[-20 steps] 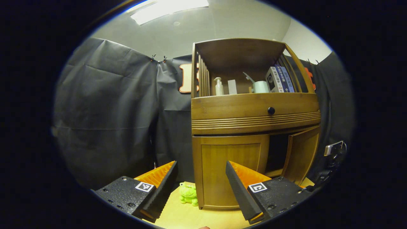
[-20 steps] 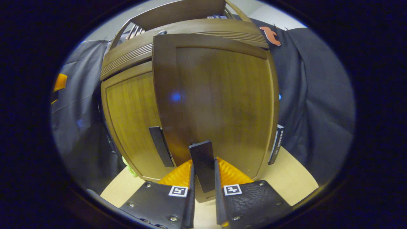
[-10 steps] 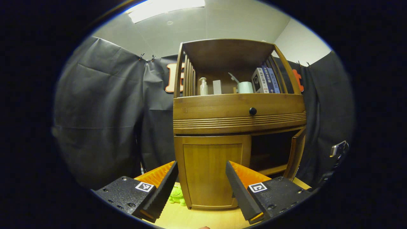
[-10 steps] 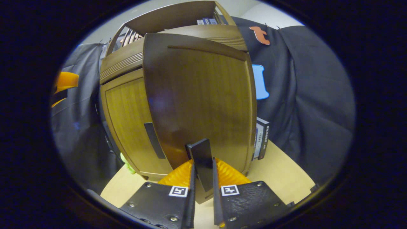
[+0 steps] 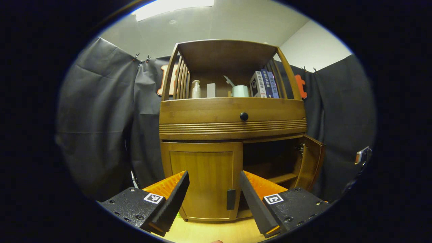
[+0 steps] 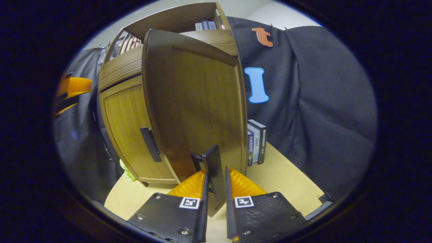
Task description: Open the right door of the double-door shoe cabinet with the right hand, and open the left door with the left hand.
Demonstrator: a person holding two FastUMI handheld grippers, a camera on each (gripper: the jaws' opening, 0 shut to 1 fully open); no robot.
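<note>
left gripper view: the left gripper [image 5: 213,189] is held with its jaws wide apart and nothing between them. the shoe cabinet [image 5: 233,128] stands straight ahead on the wooden tabletop [image 5: 209,233]. the left door [image 5: 201,180] is closed and flush with the cabinet front. its handle [image 5: 231,199], a dark vertical bar, sits at the door's inner edge near the bottom, and appears just inside the right-hand finger [image 5: 254,202] of this gripper, a little right of the gap's centre. the handle's long axis runs vertical, parallel to the fingers' inner faces. the handle lies beyond the fingertips, not yet between them. judgement: the coming move calls for a forward advance with a slight shift to the right, so that the bar enters the gap centred. the right door [image 5: 312,165] stands swung outward at the cabinet's right edge, exposing the dark interior and a shelf.

right gripper view: the right gripper [image 6: 215,189] has its jaws narrowed onto the right door handle [image 6: 213,168], a dark upright bar, with a finger pressing each side. the right door [image 6: 195,101] is angled well out from the cabinet front, hinged along its far edge. the left door [image 6: 126,131] remains closed, its handle [image 6: 150,144] visible as a slanted dark bar. a few books [image 6: 255,145] stand on the tabletop [image 6: 287,179] just beside the open door's hinge edge.

judgement: the left gripper is the nearer one to the left handle, as the task requires.
</note>
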